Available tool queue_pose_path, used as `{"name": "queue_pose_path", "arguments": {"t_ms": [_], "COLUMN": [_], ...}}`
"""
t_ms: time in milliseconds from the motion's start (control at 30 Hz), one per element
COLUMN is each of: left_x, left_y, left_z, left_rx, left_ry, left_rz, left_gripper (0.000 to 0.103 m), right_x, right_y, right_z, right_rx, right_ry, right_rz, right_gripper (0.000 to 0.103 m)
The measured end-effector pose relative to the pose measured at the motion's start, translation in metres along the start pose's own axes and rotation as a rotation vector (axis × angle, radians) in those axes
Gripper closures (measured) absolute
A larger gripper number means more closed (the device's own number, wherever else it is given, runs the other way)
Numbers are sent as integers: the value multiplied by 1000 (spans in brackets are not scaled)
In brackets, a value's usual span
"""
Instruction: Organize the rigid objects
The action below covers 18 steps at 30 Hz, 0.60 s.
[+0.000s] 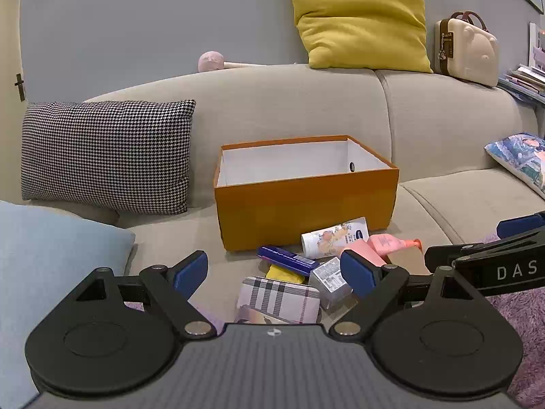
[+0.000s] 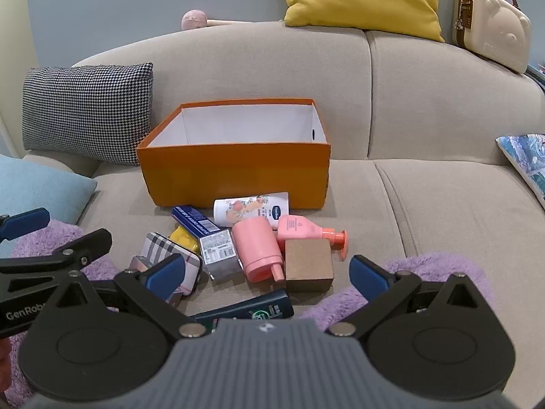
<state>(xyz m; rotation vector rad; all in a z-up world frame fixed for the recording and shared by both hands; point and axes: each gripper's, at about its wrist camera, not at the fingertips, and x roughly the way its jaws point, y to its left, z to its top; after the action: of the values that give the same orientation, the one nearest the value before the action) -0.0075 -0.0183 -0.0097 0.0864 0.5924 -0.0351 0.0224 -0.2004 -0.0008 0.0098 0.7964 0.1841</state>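
At frame center, the orange box (image 2: 235, 177) sits open-topped; clutter crowds its front wall, both grippers (image 1: 274, 274) (image 2: 267, 274) spread apart, empty.

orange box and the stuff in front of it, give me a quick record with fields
container: orange box, open top, no items visible inside
place: beige sofa seat
pile: in front of the box, on the seat
items: white tube, pink pump bottle, pink bottle, brown block, blue box, plaid case
left gripper: open, holding nothing
right gripper: open, holding nothing
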Motion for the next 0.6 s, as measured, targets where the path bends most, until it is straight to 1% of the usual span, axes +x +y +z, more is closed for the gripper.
{"name": "queue_pose_path", "arguments": {"t_ms": [133, 200, 267, 333, 367, 400, 467, 500, 533, 600], "left_x": [0, 2, 5, 10, 13, 16, 21, 23, 25, 29], "left_y": [2, 3, 4, 6, 7, 8, 10, 10, 11, 12], "left_z": [0, 1, 0, -4, -6, -8, -12, -14, -16, -18], "left_rx": [-3, -4, 1, 15, 20, 19, 8, 5, 3, -3], "left_ry": [8, 25, 55, 89, 107, 130, 169, 184, 197, 228], "left_rz": [-6, -23, -49, -84, -99, -115, -147, -165, -178, -196], "left_gripper": [0, 0, 1, 7, 12, 15, 19, 21, 24, 30], "right_x": [0, 2, 4, 7, 9, 12, 19, 23, 26, 33], "right_y": [0, 0, -1, -5, -8, -10, -13, -14, -15, -15], "right_z": [-2, -3, -4, -7, -6, -7, -9, -10, -10, -12], "right_rx": [2, 7, 15, 33, 44, 56, 73, 74, 75, 79], "right_ry": [4, 6, 0, 2, 15, 32, 71, 90, 105, 138], "right_rz": [-1, -11, -39, -60, -54, -41, -16, -8, -1, 9], "right_gripper": [1, 1, 1, 1, 1, 1, 2, 4, 11, 18]}}
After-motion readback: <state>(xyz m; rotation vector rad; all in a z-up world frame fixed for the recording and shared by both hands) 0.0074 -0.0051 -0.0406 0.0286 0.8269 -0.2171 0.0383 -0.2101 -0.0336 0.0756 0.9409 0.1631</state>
